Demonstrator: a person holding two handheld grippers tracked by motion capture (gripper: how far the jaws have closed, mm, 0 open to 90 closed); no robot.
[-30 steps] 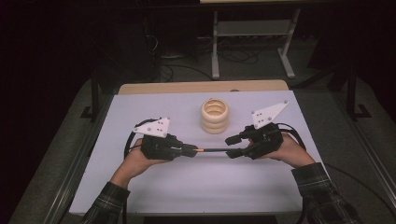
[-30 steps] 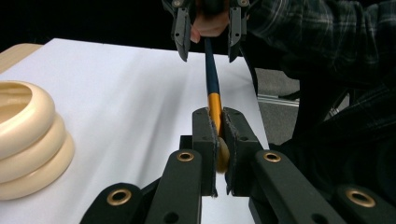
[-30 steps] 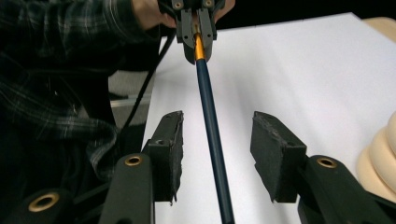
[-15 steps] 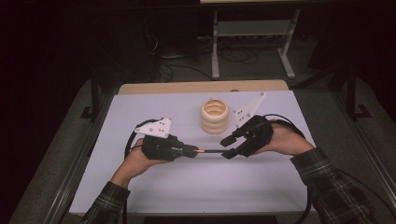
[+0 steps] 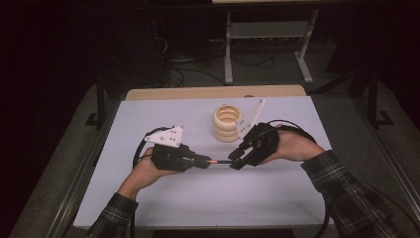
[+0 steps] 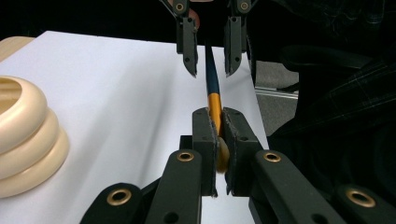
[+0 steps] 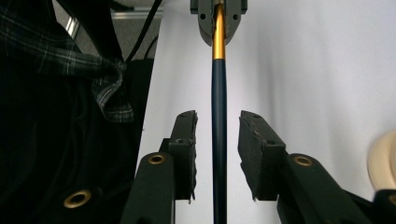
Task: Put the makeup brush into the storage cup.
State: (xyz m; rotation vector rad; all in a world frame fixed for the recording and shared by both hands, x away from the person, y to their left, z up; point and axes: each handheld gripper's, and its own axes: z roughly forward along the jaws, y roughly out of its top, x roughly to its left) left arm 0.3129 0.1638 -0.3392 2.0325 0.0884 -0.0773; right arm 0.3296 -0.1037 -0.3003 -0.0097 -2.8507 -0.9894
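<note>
A slim stick [image 5: 220, 161] with a gold section and a dark blue shaft hangs level just above the white table [image 5: 198, 208]. My left gripper [image 5: 207, 161] is shut on its gold end [image 6: 215, 105]. My right gripper [image 5: 234, 161] faces it from the right. Its jaws have just been closing around the blue shaft [image 7: 218, 93]. In the right gripper view a gap still shows on each side between the pads [image 7: 186, 140] and the shaft. In the left gripper view the right gripper [image 6: 210, 70] straddles the far end of the stick.
A stack of cream rings [image 5: 228, 123] stands on the table just behind the right gripper; its side also appears [image 6: 23, 135] in the left gripper view. A wooden strip [image 5: 213, 92] edges the table's far side. Plaid sleeves [image 5: 356, 198] come in from below.
My right hand has moved left, closer to the ring stack, and rolled so its grey plate stands up. Its jaws have narrowed around the stick. The left hand has kept still.
</note>
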